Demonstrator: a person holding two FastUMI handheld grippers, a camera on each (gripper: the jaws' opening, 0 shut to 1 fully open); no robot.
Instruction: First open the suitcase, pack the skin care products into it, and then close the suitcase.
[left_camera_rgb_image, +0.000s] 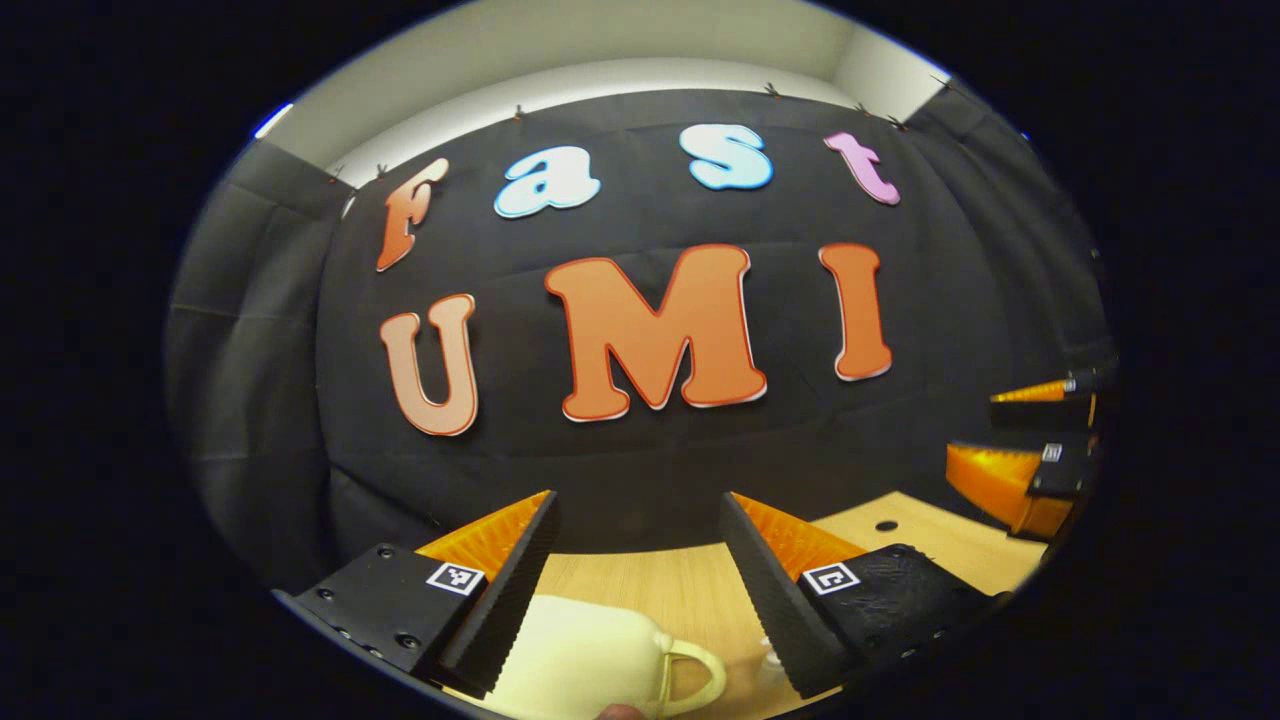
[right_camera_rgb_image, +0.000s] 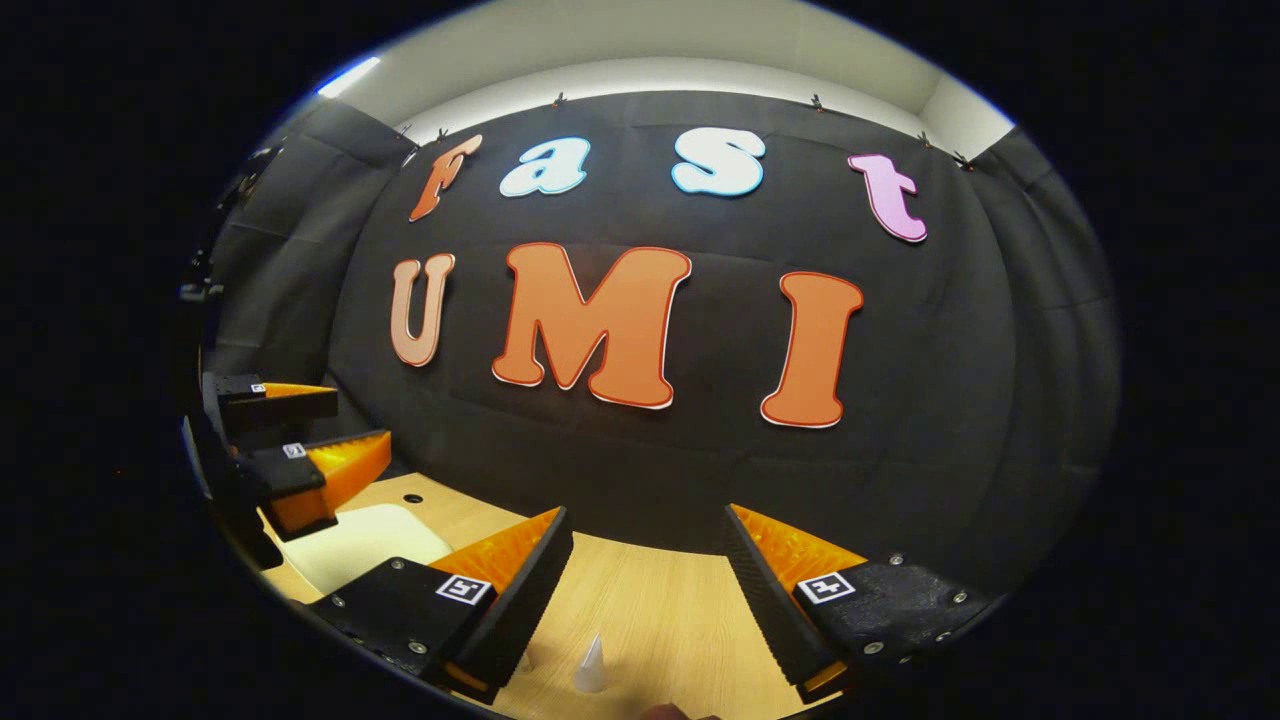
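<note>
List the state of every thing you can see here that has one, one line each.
Left gripper: open, held above the cream suitcase, holding nothing.
Right gripper: open, above the table, holding nothing.
Cream hard-shell suitcase with a loop handle: lying flat on the table; lid appears shut, though little of it shows.
Small white cone-tipped skin care bottle: standing upright on the table, not packed.
Light wooden table: carries the suitcase and bottle.

In the left gripper view, the suitcase (left_camera_rgb_image: 585, 665) is lying on the table (left_camera_rgb_image: 680, 590) at about six o'clock, between the left gripper (left_camera_rgb_image: 640, 590) fingers, with the right gripper (left_camera_rgb_image: 1040, 450) sitting off at three o'clock. In the right gripper view, what may be a small pointed cap (right_camera_rgb_image: 592, 665) is standing on the table at six o'clock, and the suitcase is lying at eight o'clock under the left gripper.
</note>
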